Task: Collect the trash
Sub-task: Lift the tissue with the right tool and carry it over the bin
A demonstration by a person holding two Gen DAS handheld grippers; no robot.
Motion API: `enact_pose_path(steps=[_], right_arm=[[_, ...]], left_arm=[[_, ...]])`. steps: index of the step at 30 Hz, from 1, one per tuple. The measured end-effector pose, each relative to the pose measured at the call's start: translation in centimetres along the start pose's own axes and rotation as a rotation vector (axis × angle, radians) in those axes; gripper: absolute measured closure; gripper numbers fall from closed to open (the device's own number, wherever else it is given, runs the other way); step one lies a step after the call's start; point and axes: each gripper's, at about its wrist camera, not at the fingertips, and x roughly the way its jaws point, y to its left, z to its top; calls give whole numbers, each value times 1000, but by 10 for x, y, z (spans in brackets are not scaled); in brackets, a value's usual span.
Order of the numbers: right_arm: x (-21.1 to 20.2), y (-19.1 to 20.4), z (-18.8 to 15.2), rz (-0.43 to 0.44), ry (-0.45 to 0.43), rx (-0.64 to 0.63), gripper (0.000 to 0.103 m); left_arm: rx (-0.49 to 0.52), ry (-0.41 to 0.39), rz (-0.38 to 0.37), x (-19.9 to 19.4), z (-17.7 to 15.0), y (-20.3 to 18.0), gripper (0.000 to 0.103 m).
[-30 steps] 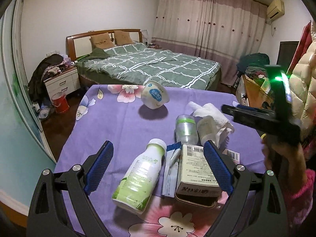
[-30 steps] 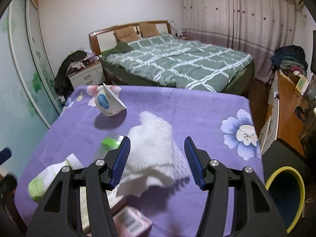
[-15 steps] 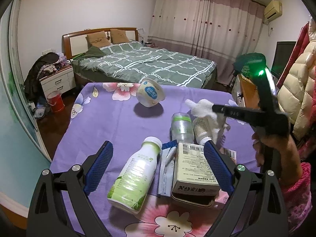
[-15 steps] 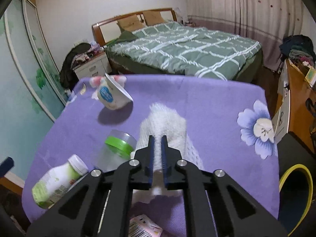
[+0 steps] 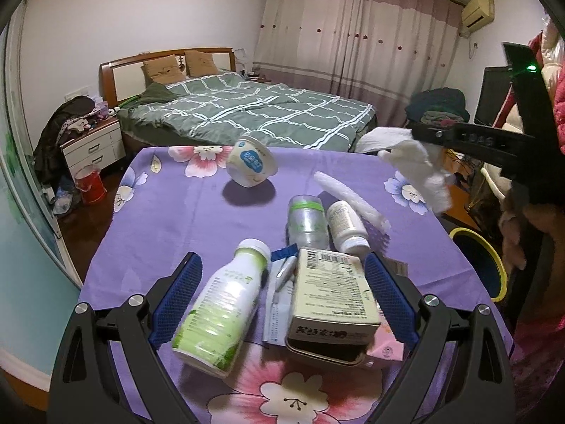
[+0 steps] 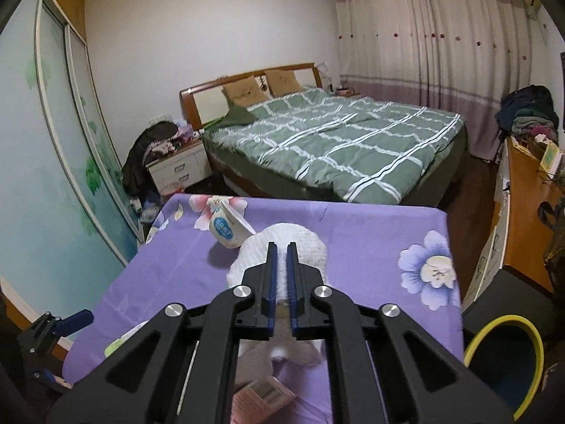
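My right gripper [image 6: 281, 247] is shut on a white crumpled tissue [image 6: 310, 247] and holds it above the purple flowered tablecloth [image 6: 370, 233]; in the left wrist view the tissue [image 5: 420, 162] hangs from it at the table's right side. My left gripper [image 5: 282, 293] is open low over the near trash: a green-white drink bottle [image 5: 222, 304], a paper box on a tin [image 5: 330, 293], a clear bottle [image 5: 305, 219], a small white bottle [image 5: 344, 222]. A yogurt cup [image 5: 250, 166] lies tipped farther back.
A yellow-rimmed bin [image 6: 508, 364] stands on the floor off the table's right edge, also in the left wrist view [image 5: 483, 265]. A white foam strip [image 5: 349, 198] and a pink packet [image 5: 385, 346] lie on the cloth. A bed [image 5: 247, 113] is beyond the table.
My right gripper closed on the tissue and lifted it off the table, up and to the right. A white foam strip now shows where the tissue lay. The left gripper stayed open.
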Motion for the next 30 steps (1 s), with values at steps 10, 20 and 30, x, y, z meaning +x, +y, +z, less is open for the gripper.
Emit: enact_pose_path(steps=[10,20,30], right_arm=[[-45,-73,-42,-124,-28,133,97],[-32,-103,-73,-160,63,152,67],[55,-88,-113,-212,275,135,47]], left_arm=[[40,16,-31,7,-2,-26,11],[66,10,-55,9,1,-52,11],[60,2,-40,1,2,-41,11]])
